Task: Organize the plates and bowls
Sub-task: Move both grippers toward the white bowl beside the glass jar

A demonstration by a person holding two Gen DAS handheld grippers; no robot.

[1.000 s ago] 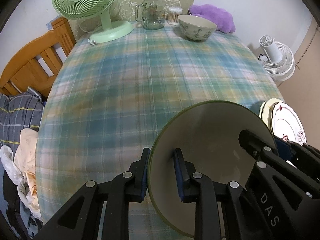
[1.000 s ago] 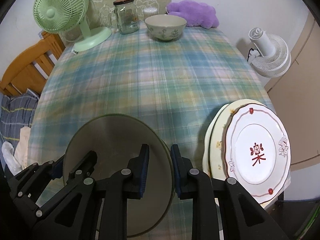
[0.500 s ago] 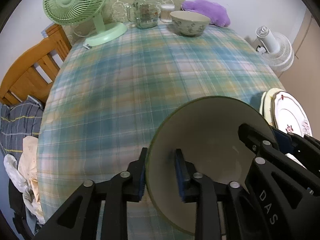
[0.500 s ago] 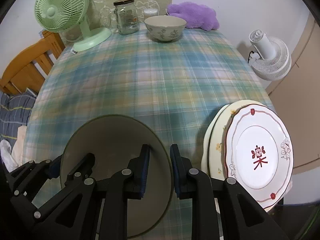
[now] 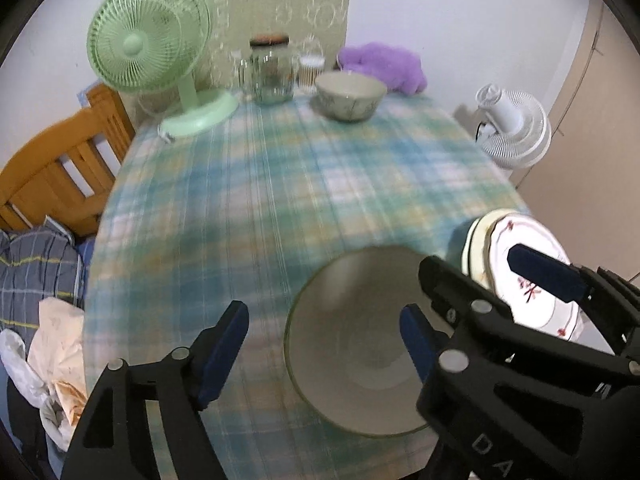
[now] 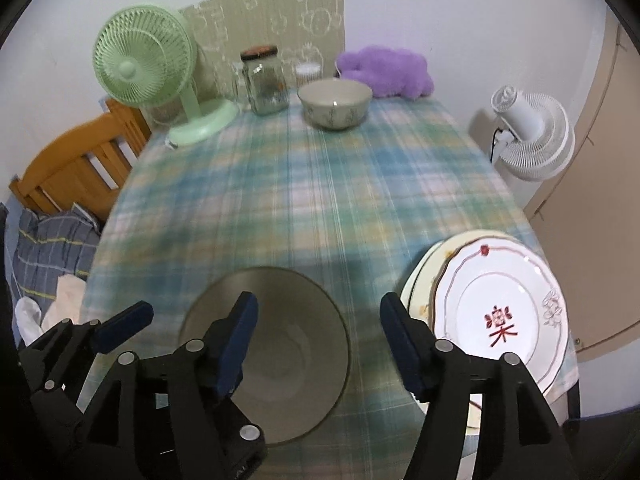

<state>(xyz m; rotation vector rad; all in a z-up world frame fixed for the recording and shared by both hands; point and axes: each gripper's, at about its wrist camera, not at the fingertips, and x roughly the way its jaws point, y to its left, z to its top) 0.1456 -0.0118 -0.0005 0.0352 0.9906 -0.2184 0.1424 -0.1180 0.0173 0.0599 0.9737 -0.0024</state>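
Both hand-held grippers, left (image 5: 322, 340) and right (image 6: 318, 340), have released the green-rimmed bowl (image 5: 352, 344) and now gape apart.

Plaid tablecloth (image 5: 280, 184), blue-green-yellow, covered the whole table. Green desk fan (image 5: 148, 40) stood at the far left corner, its base on the cloth. Glass jar with dark lid (image 5: 271, 70) stood just right of the fan base; a smaller clear container with white contents (image 5: 310, 68) sat right of the jar. Purple plush toy (image 5: 382, 65) lay at the far right edge. A pale green patterned sheet (image 6: 268, 12) was on the wall behind these. White floor fan (image 6: 532, 136) stood off the table, far right. Wooden bed frame (image 5: 60, 172) was at left, with blue checked bedding (image 5: 36, 264) and crumpled plastic bags (image 5: 44, 360) nearer.
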